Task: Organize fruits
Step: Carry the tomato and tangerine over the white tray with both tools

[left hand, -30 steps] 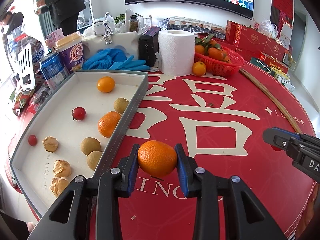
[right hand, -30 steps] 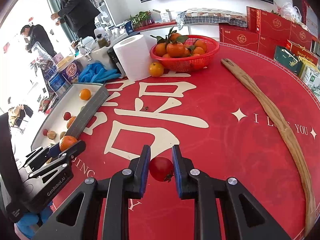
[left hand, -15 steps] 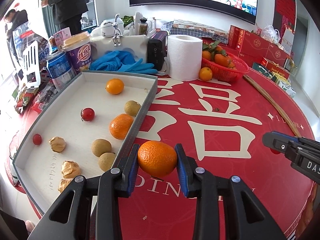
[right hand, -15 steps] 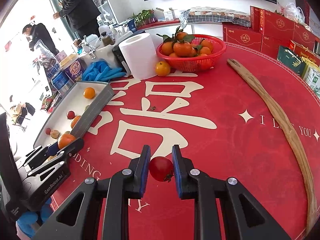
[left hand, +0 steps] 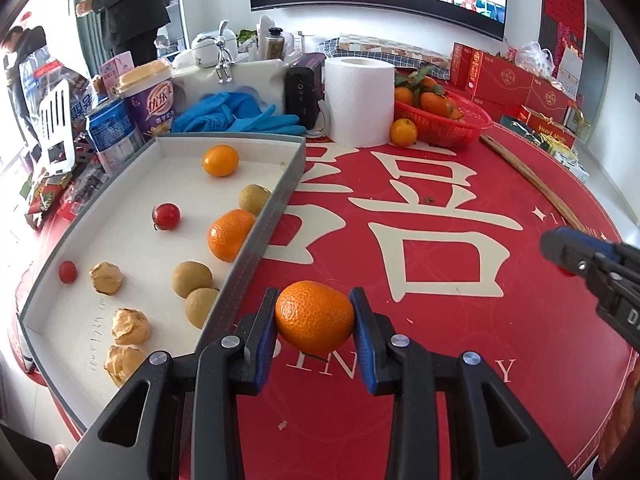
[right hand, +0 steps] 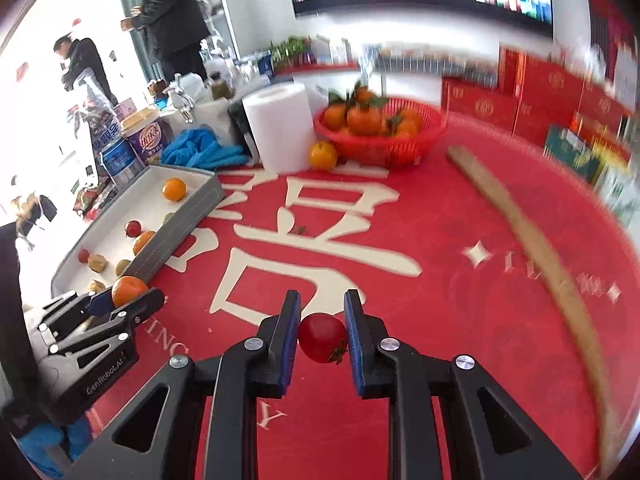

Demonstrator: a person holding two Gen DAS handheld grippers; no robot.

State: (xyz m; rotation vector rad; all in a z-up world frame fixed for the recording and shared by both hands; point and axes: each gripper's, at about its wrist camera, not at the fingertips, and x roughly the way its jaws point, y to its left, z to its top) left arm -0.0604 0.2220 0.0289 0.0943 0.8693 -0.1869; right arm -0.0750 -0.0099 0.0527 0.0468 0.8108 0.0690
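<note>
Orange and dimpled, a mandarin (left hand: 315, 317) sits clamped between the blue pads of the left gripper (left hand: 315, 320) above the red tablecloth (left hand: 460, 320), just beside the near corner of the grey-walled tray (left hand: 256, 248); the right gripper (right hand: 322, 338) pinches a cherry tomato (right hand: 322, 337) tight over the same cloth. Inside the tray lie another mandarin (left hand: 230, 234), longans (left hand: 191, 279), gold-wrapped sweets (left hand: 131, 326) and small tomatoes (left hand: 166, 216). Farther back stand a paper roll (left hand: 358, 100) and a red basket (left hand: 452, 124) of mandarins.
</note>
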